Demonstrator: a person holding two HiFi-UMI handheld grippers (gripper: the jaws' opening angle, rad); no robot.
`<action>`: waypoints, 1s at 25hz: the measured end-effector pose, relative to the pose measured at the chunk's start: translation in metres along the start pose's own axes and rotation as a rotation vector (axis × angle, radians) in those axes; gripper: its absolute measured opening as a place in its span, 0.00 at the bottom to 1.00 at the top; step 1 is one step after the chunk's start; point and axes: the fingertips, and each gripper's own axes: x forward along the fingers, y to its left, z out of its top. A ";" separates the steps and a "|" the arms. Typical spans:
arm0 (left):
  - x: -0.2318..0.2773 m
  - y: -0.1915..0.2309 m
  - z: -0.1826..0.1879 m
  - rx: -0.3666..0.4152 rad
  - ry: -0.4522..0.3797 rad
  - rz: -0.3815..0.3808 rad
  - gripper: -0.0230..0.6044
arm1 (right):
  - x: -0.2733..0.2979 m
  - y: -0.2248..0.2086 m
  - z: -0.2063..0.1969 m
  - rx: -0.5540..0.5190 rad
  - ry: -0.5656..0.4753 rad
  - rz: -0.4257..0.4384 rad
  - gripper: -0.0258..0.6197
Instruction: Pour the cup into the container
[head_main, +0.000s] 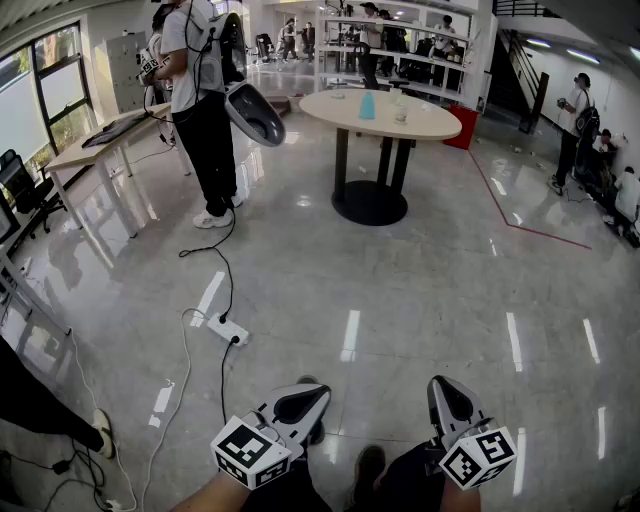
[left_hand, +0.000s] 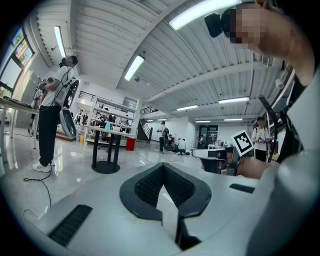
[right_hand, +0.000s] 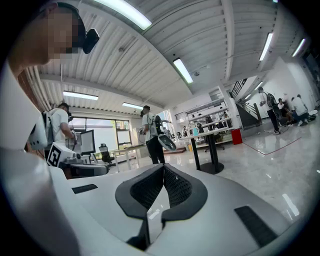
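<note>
A round desk (head_main: 380, 112) on a single dark pedestal is seen far across a glossy floor (head_main: 400, 290). Near the middle of the desk a small blue cup (head_main: 367, 105) is set upright. Just beside it on the desk a small pale thing (head_main: 400, 113) is seen, perhaps the container, though it is too small to be told. A person (head_main: 205, 100) stands to the left of the desk.

Well short of the desk, the left gripper (head_main: 318, 395) and the right gripper (head_main: 440, 388) are held low and about level. Both are clenched, tips together, with nothing between them. The task is judged not yet begun.

The cup is judged light, stiff and probably smooth-walled, so it may slip. It would best be taken around its mid wall and kept upright, since its filling cannot be seen.
</note>
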 end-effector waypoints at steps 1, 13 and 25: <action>0.003 0.006 0.002 -0.003 -0.001 0.003 0.02 | 0.007 -0.002 0.003 -0.002 -0.005 -0.001 0.05; 0.027 0.057 0.026 -0.026 -0.036 0.059 0.02 | 0.057 -0.012 0.039 -0.059 -0.027 0.047 0.05; 0.122 0.098 0.055 0.005 -0.025 0.017 0.02 | 0.120 -0.087 0.058 -0.014 -0.050 0.013 0.05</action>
